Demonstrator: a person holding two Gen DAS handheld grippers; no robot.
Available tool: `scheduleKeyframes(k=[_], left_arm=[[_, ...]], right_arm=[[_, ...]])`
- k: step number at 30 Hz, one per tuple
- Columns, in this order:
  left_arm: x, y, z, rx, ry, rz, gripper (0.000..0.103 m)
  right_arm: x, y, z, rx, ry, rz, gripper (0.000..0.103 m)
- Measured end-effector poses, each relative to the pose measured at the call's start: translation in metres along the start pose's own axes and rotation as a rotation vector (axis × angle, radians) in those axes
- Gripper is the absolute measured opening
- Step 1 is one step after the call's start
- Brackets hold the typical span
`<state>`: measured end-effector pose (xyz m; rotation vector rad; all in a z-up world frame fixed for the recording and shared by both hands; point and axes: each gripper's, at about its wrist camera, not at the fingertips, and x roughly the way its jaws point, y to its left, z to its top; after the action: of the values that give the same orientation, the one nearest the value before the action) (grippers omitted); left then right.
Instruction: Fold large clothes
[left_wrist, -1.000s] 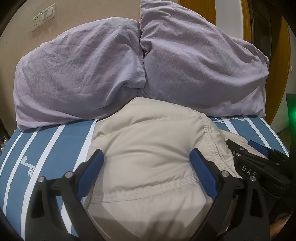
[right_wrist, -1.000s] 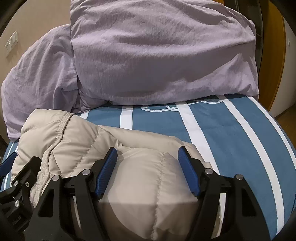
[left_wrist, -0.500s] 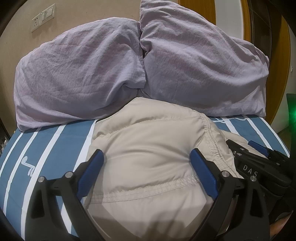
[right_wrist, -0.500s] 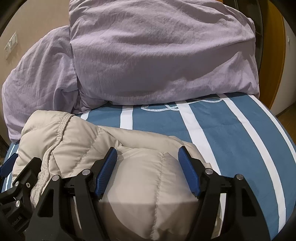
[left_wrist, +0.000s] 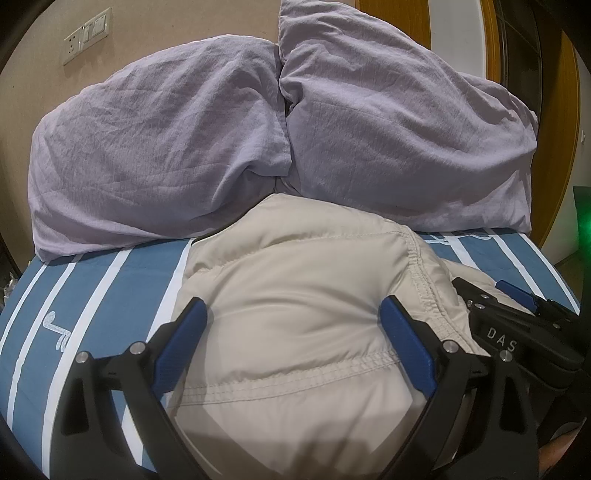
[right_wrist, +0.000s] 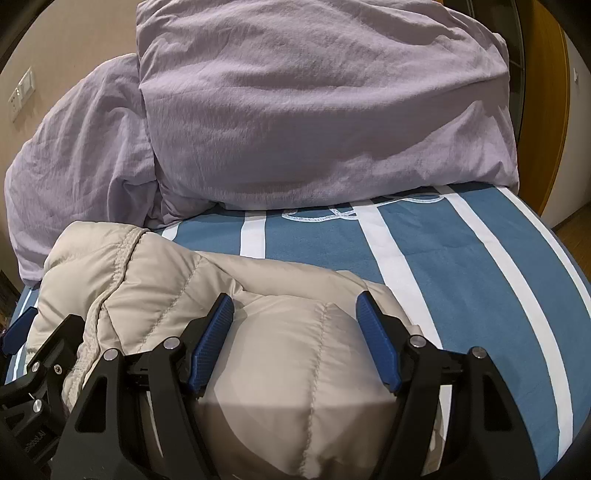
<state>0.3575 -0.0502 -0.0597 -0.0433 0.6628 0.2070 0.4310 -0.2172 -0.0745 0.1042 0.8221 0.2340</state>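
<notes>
A beige quilted puffer jacket lies bunched on the blue and white striped bed sheet. In the left wrist view my left gripper stands wide, its blue pads pressed into both sides of a puffy bulge of the jacket. My right gripper holds another bulge of the same jacket the same way, fabric swelling up between its pads. The two grippers sit side by side: the right one's black body shows at the left view's right edge.
Two lilac pillows lean against the wall just behind the jacket. Bare striped sheet stretches to the right, up to the bed's edge. A wall switch plate is at upper left, a wooden door frame at right.
</notes>
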Motion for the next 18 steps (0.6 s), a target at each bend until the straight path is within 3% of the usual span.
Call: scheduleKeyframes(k=[18], left_arm=[[0.0003, 0.0001, 0.0, 0.001, -0.001, 0.0, 0.095]], right_arm=[[0.0, -0.0011, -0.0006, 0.004, -0.001, 0.005, 0.071]])
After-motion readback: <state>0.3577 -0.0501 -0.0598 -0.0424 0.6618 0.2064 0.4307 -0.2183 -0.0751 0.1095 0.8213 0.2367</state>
